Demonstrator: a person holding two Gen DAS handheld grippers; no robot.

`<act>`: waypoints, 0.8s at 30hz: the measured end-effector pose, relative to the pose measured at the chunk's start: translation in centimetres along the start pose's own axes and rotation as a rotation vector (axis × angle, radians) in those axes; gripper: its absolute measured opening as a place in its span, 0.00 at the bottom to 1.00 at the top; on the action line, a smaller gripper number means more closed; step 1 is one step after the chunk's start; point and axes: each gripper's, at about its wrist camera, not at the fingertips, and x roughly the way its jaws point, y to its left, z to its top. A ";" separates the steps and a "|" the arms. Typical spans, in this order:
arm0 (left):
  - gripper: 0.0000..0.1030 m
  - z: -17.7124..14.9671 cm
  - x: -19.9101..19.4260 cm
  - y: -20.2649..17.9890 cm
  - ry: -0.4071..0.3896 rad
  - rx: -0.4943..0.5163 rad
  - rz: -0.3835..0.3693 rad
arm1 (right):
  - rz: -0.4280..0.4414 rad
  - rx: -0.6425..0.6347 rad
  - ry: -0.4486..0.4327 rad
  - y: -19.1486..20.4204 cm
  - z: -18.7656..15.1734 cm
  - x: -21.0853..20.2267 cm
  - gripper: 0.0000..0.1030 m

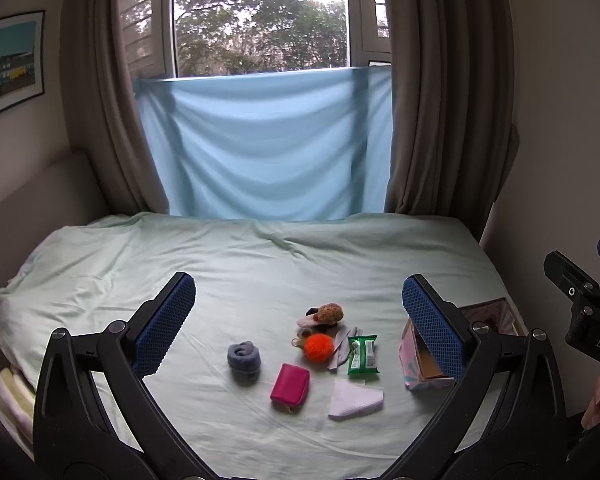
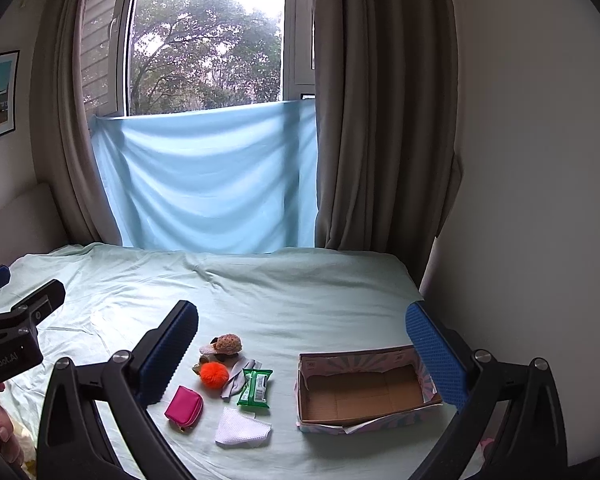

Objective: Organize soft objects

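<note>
Small soft things lie on a pale green bed sheet (image 1: pixel 260 264): a rolled grey sock (image 1: pixel 244 356), a pink pouch (image 1: pixel 290 389), an orange pompom (image 1: pixel 318 348), a tan plush piece (image 1: pixel 327 314), grey cloth strips (image 1: pixel 342 346), a green tissue pack (image 1: pixel 363 355) and a folded white cloth (image 1: pixel 354 400). An open patterned cardboard box (image 2: pixel 364 390) stands empty to their right. My left gripper (image 1: pixel 298 320) is open above and short of the items. My right gripper (image 2: pixel 302 344) is open too, with the box between its fingers in view, holding nothing.
A light blue cloth (image 1: pixel 260 144) hangs below the window between beige curtains (image 1: pixel 440 100). A wall runs close along the bed's right side (image 2: pixel 540 200). A headboard (image 1: pixel 32 208) stands at the left. Bare sheet stretches behind the items.
</note>
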 end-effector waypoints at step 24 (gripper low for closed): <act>0.99 0.3 1.8 0.9 0.059 -0.029 0.025 | -0.002 -0.006 0.030 -0.2 0.1 0.8 1.00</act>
